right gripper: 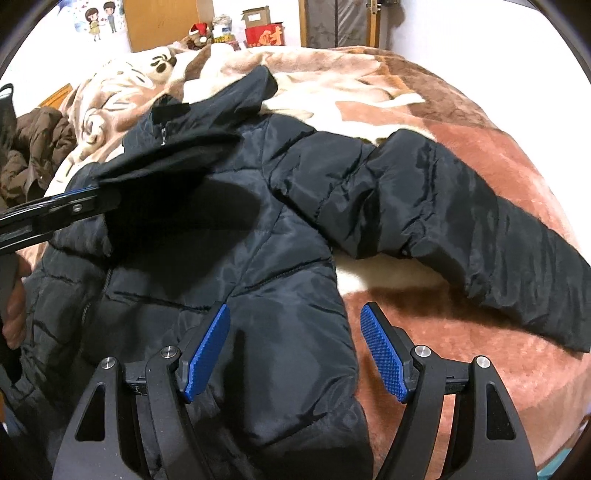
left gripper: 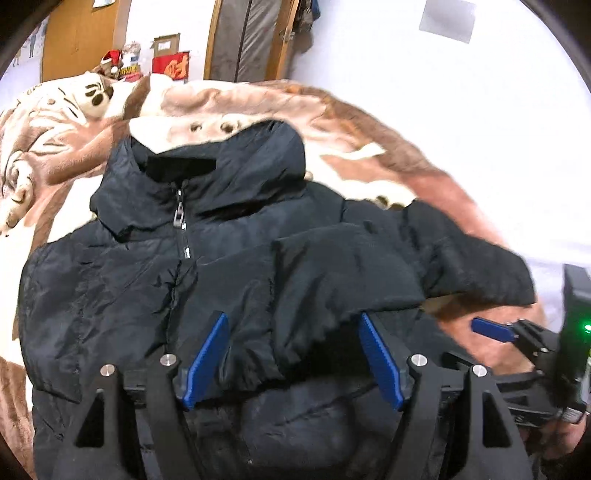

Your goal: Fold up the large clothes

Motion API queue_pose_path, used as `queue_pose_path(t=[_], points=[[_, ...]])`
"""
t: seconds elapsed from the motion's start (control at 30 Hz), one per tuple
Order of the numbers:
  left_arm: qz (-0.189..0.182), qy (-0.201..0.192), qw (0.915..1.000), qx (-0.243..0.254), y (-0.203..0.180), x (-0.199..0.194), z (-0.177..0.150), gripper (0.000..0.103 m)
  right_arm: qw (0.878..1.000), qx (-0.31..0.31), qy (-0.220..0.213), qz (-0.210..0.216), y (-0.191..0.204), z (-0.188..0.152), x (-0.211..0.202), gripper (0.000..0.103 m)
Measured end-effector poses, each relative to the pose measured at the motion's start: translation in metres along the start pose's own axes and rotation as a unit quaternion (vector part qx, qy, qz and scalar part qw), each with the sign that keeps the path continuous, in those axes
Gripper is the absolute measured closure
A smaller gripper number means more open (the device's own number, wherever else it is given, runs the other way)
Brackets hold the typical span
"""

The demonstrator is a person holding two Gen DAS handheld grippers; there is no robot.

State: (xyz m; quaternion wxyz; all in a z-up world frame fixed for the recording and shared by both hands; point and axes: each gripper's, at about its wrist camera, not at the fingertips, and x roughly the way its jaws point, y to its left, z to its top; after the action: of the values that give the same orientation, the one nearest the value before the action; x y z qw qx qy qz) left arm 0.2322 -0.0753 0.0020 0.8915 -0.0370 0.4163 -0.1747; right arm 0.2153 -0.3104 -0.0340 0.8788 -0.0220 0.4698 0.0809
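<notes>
A black hooded puffer jacket (left gripper: 236, 258) lies front up on a bed, zipper (left gripper: 181, 218) closed, hood toward the far side. My left gripper (left gripper: 293, 354) is open over the jacket's lower front, a fold of one sleeve lying between its blue pads. My right gripper (right gripper: 295, 350) is open above the jacket's side hem (right gripper: 295, 332), fingers astride its edge. The other sleeve (right gripper: 480, 229) stretches out to the right on the blanket. The left gripper shows in the right wrist view (right gripper: 85, 201) at the left; the right gripper shows in the left wrist view (left gripper: 491, 328) at the right.
A brown and cream plush blanket (right gripper: 424, 103) covers the bed. A brown garment (right gripper: 33, 151) lies at the bed's left edge. Boxes and a red Santa hat (right gripper: 199, 29) stand by the far wall, beside a wooden door (right gripper: 162, 22).
</notes>
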Motion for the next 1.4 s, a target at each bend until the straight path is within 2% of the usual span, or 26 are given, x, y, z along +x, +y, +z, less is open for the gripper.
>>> queue_pose_path(t=[0.13,0.27,0.4,0.43,0.5,0.53,0.6,0.73,0.77,0.87,0.93,0.97,1.03,1.1,1.17,1.3,1.4], points=[[-0.001,-0.026,0.9994,-0.024,0.023,-0.032,0.002,0.027,1.0,0.007,-0.011,0.012,0.003,0.006,-0.006,0.03],[0.059,-0.022,0.9958,-0.065,0.081,-0.034,0.004,0.027,0.998,0.033,0.006,0.054,0.01,0.02,0.009,0.03],[0.107,-0.011,0.9873,-0.118,0.145,-0.029,0.003,0.027,0.995,0.041,0.036,0.079,0.025,0.035,0.046,0.031],[0.117,-0.009,0.985,-0.126,0.159,-0.026,0.003,0.027,0.995,0.041,0.046,0.08,0.028,0.038,0.055,0.033],[0.127,-0.005,0.9816,-0.143,0.182,-0.018,0.002,0.027,0.995,0.026,0.069,0.073,0.037,0.047,0.08,0.059],[0.132,-0.003,0.9796,-0.151,0.193,-0.013,0.002,0.027,0.995,0.011,0.071,0.062,0.042,0.053,0.09,0.064],[0.136,0.0,0.9771,-0.163,0.207,-0.007,0.001,0.027,0.997,-0.008,0.063,0.033,0.044,0.07,0.102,0.065],[0.129,-0.005,0.9766,-0.172,0.221,-0.003,0.005,0.027,0.998,-0.009,0.057,0.008,0.035,0.098,0.106,0.065],[0.126,-0.013,0.9776,-0.168,0.223,-0.006,0.007,0.027,0.999,-0.008,0.048,0.011,0.032,0.1,0.098,0.065],[0.129,-0.034,0.9791,-0.154,0.231,-0.009,0.017,0.027,1.0,-0.007,0.004,-0.015,0.029,0.1,0.071,0.065],[0.143,-0.029,0.9785,-0.146,0.238,0.002,0.022,0.028,1.0,0.0,-0.016,-0.005,0.03,0.105,0.064,0.065],[0.15,-0.022,0.9783,-0.141,0.242,0.011,0.023,0.034,1.0,-0.004,-0.013,0.006,0.035,0.109,0.069,0.065],[0.162,0.004,0.9765,-0.142,0.25,0.031,0.02,0.038,1.0,-0.013,0.008,0.026,0.045,0.113,0.09,0.065],[0.17,0.011,0.9742,-0.148,0.258,0.046,0.013,0.038,0.999,-0.031,0.037,0.016,0.054,0.116,0.127,0.065],[0.171,0.01,0.973,-0.155,0.262,0.055,0.007,0.038,0.998,-0.03,0.05,0.015,0.053,0.117,0.148,0.065],[0.189,0.013,0.972,-0.139,0.255,0.063,0.007,0.037,0.998,-0.034,0.056,0.008,0.052,0.124,0.162,0.065],[0.192,0.01,0.9708,-0.144,0.251,0.049,0.01,0.041,0.998,-0.039,0.055,-0.001,0.05,0.128,0.148,0.065]])
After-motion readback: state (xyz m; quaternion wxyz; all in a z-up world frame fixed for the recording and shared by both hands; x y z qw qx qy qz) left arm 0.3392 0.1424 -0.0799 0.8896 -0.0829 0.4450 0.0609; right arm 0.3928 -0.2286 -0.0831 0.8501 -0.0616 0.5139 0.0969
